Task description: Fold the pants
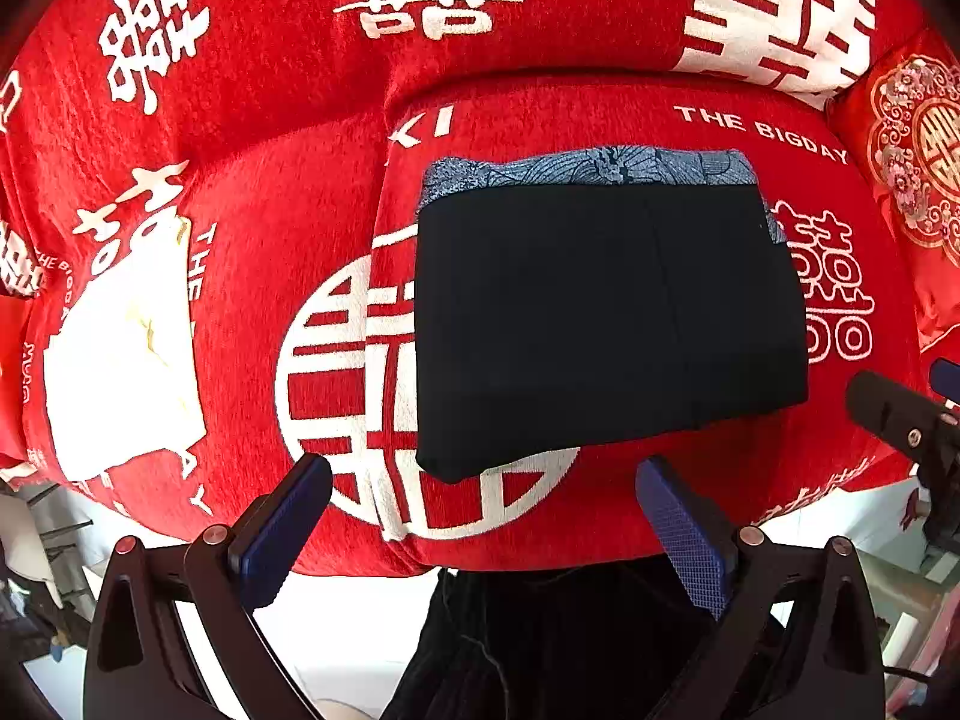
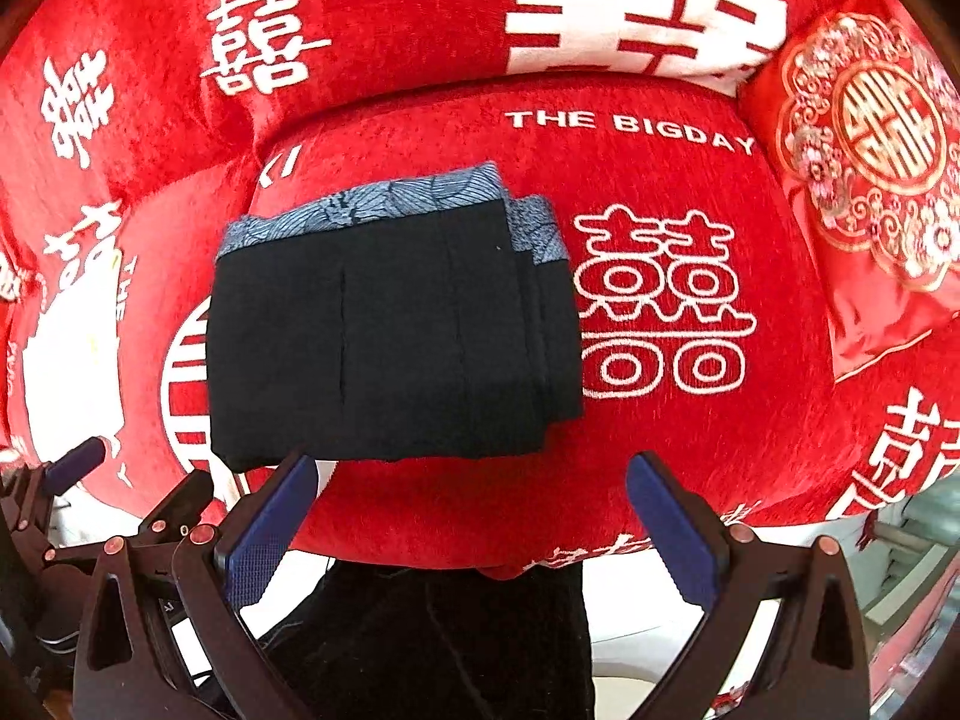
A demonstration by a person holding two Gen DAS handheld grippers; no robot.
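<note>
Nearest in both views are the tongs themselves. The left tongs (image 1: 483, 510) stand with their blue pads wide apart and hold nothing, and the right tongs (image 2: 471, 507) are the same — jaws spread, nothing between them. Both hover just in front of the near edge of the sofa seat cushion (image 1: 600, 516), not touching the cloth. Below them, at the bottom of each view, hangs some dark fabric; I cannot tell what it is.

A little farther lie the pants (image 1: 606, 312), black, folded into a compact rectangle in the middle of the red cushion. In the right wrist view the pants (image 2: 390, 330) show several stacked layers at their right edge, a bit stepped. At the far edge a blue-grey patterned band (image 1: 594, 165) is seen, perhaps the waistband or lining.

To the left, on the next cushion, rests a white folded cloth (image 1: 126, 348). Far right leans a red embroidered pillow (image 2: 864, 174), and behind all is the red backrest (image 1: 288, 30) with white characters.

I judge the folding is practically finished — the tongs are released. The next move, if any, calls only for evening the stepped right edge, or for drawing back.
</note>
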